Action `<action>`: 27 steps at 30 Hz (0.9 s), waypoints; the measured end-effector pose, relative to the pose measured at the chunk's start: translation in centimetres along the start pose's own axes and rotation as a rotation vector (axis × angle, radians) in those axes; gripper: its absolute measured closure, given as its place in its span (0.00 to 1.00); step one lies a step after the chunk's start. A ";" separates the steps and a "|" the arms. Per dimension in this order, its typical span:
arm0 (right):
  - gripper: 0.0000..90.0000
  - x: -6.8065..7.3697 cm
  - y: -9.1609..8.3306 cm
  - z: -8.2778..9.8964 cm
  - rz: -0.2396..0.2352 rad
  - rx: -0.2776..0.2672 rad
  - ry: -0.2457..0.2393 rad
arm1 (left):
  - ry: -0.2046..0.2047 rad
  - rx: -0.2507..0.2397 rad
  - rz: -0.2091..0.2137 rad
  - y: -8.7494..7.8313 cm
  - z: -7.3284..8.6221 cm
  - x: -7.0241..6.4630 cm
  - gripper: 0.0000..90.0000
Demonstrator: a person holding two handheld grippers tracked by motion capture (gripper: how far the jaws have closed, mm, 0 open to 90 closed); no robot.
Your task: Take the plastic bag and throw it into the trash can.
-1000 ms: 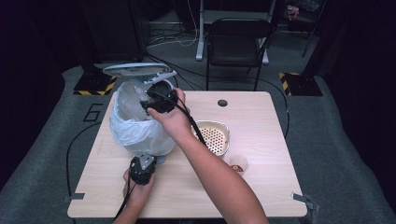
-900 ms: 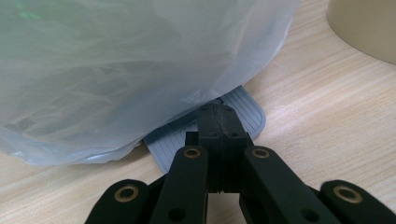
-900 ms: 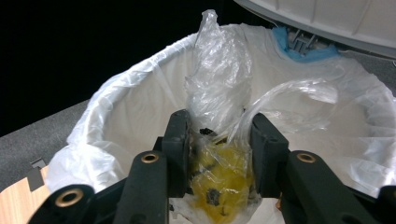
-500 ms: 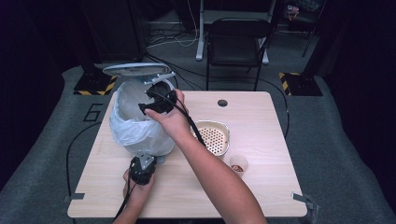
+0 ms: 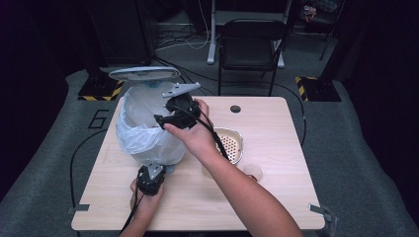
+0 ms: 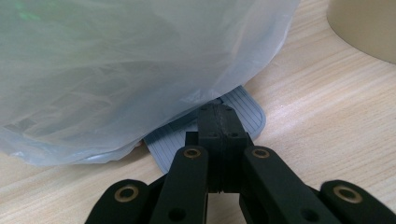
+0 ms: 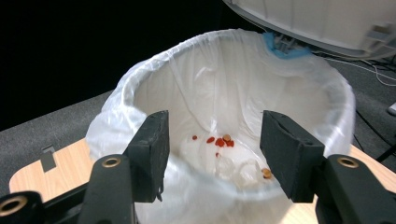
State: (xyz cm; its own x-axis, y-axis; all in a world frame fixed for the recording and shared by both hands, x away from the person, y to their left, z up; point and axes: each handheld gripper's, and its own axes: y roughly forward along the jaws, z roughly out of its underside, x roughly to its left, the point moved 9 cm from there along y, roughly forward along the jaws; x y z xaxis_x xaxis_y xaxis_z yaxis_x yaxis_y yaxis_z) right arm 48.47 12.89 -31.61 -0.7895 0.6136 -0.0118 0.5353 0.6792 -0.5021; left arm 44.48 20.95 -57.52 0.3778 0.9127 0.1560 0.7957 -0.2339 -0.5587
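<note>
A pedal bin [image 5: 143, 136] lined with a white bag [image 7: 154, 79] stands at the table's left, its lid [image 5: 143, 74] raised. Red and orange scraps [image 7: 219, 140] lie at the bottom of the bag. My right gripper [image 5: 160, 119] hovers at the bin's right rim, pointing in over it. Its jaws [image 7: 215, 144] stand open with nothing between them, and they have just been closing slightly. My left gripper [image 5: 158, 169] is shut, and its tip [image 6: 218, 114] rests on the grey ribbed pedal [image 6: 250, 114] at the bin's foot.
A beige perforated bowl [image 5: 230, 143] sits right of the bin, partly behind my right forearm. A small cup [image 5: 253, 172] stands just in front of it. The wooden table [image 5: 281, 197] has a round hole [image 5: 235, 108] near its back edge. A black chair [image 5: 252, 44] stands beyond.
My right gripper has drawn back a little to the right and toward me from over the bin, and its jaws stand wider than a second ago. The left hand has stayed put.
</note>
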 end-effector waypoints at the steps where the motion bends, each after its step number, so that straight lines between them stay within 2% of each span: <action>1: 0.47 -0.1 -0.4 0.2 0.000 -0.005 0.004 | 0.000 0.000 0.000 0.0 0.0 0.0 1.00; 5: 0.48 -1.3 -2.0 1.2 0.017 0.003 0.017 | -0.002 0.000 0.000 0.0 0.0 0.0 1.00; 14: 0.51 -5.0 -4.5 4.4 0.065 0.016 0.040 | -0.002 -0.009 -0.008 0.1 0.0 0.0 1.00; 17: 0.51 -6.2 -5.2 5.5 0.083 0.023 0.030 | 0.000 -0.012 -0.010 0.1 -0.1 0.0 1.00; 18: 0.51 -6.7 -5.3 5.9 0.091 0.019 0.020 | -0.030 -0.015 0.001 0.1 0.0 -0.3 1.00; 20: 0.51 -7.4 -5.7 6.6 0.104 0.020 0.040 | -0.030 -0.015 0.003 0.2 0.0 -0.3 1.00; 27: 0.52 -10.3 -6.4 9.3 0.138 0.026 0.062 | -0.026 -0.008 0.007 0.1 0.0 -0.3 1.00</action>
State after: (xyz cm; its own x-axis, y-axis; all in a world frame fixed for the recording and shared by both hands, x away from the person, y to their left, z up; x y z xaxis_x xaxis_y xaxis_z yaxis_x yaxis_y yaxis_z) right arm 50.36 -1.48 -36.28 -0.6886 0.7246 -0.0286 0.6286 0.5768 -0.5217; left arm 44.45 20.66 -57.64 0.3715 0.9192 0.1309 0.7967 -0.2432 -0.5532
